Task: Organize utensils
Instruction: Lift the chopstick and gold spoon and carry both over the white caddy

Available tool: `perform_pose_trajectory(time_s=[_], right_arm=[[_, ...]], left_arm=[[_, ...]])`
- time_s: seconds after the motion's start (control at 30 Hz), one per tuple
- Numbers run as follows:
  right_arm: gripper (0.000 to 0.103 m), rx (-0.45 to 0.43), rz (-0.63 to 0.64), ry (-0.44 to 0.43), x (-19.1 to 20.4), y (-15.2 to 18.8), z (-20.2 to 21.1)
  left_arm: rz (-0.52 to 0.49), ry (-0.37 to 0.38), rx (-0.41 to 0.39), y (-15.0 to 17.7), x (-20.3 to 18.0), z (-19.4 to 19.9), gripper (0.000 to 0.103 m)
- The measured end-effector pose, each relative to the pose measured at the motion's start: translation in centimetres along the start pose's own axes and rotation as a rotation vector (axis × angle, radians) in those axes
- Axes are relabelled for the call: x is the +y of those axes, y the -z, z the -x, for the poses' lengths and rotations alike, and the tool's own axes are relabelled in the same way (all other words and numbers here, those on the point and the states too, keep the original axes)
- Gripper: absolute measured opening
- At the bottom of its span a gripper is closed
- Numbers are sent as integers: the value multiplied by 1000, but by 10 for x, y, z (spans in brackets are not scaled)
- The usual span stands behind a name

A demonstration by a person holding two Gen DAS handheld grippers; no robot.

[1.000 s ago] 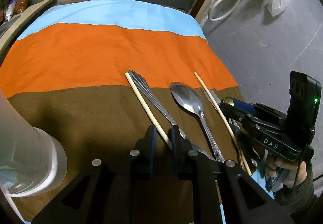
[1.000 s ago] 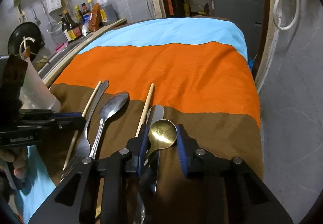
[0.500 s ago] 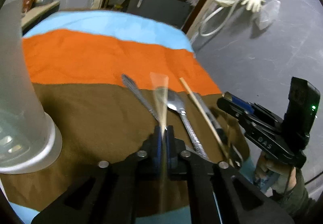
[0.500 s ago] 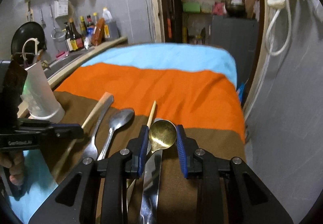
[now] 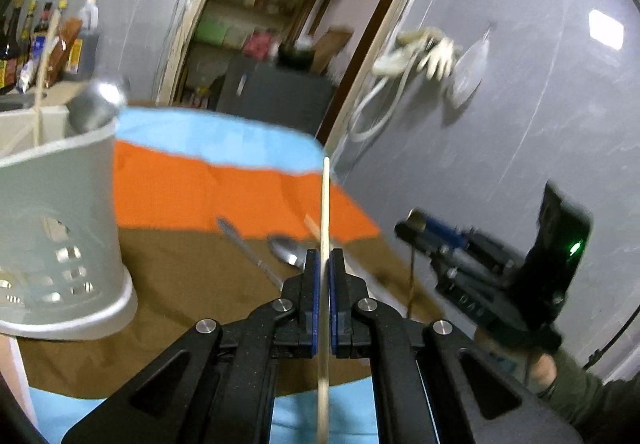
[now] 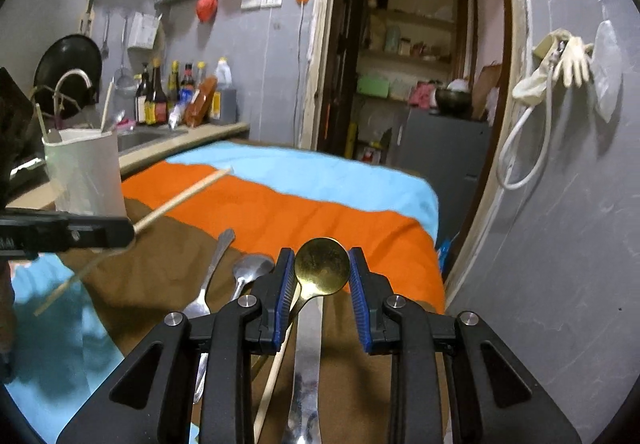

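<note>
Standing near table's left edge: grey utensil holder (image 5: 60,228) | left gripper (image 5: 324,284) clamped on chopstick (image 5: 324,212), lifted off cloth | right gripper (image 6: 320,284) narrow, pinching brass spoon (image 6: 322,268) above table's near edge

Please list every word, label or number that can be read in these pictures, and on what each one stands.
White letters on the body of the right tongs: blurred, not readable.
Labels on the sauce bottles: too small to read.
No other text can be seen.
</note>
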State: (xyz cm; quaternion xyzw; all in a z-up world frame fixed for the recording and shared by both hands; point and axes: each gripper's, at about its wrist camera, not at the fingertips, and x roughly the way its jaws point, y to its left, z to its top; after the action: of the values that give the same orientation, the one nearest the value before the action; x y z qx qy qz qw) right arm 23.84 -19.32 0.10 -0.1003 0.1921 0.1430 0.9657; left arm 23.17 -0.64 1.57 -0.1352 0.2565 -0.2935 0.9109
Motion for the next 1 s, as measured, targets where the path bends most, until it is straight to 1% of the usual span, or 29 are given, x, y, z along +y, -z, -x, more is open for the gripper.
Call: perform_pose_trajectory(time_s=[0.1, 0.2, 0.27, 0.3, 0.4, 0.5, 0.7, 0.73, 0.87, 1.0], right_arm=[[24, -44, 0, 11, 0, 0, 11], [24, -91, 6, 19, 5, -3, 20], [24, -120, 16, 22, 8, -7, 25], [24, -147, 23, 27, 11, -9, 29], [24, -198, 56, 31, 20, -19, 38], [24, -260, 65, 2, 30, -37, 46], [24, -395, 96, -91, 64, -81, 51], [24, -406, 99, -102, 69, -85, 50], [24, -471, 100, -162, 96, -109, 38], [24, -533, 80, -190, 119, -125, 24]], left_arm=[[-15, -6, -76, -4, -2, 13, 2], [-24, -18, -127, -6, -4, 23, 2], [-16, -10, -163, -8, -3, 29, 2], [-13, -6, -176, -9, -2, 32, 2], [-4, 5, -237, -15, 3, 46, 2], [9, -7, -295, -24, 12, 65, 2], [64, -62, -412, -47, 46, 108, 2], [73, -76, -436, -51, 54, 117, 2], [118, -119, -529, -61, 88, 149, 2], [181, -166, -582, -65, 126, 175, 2]])
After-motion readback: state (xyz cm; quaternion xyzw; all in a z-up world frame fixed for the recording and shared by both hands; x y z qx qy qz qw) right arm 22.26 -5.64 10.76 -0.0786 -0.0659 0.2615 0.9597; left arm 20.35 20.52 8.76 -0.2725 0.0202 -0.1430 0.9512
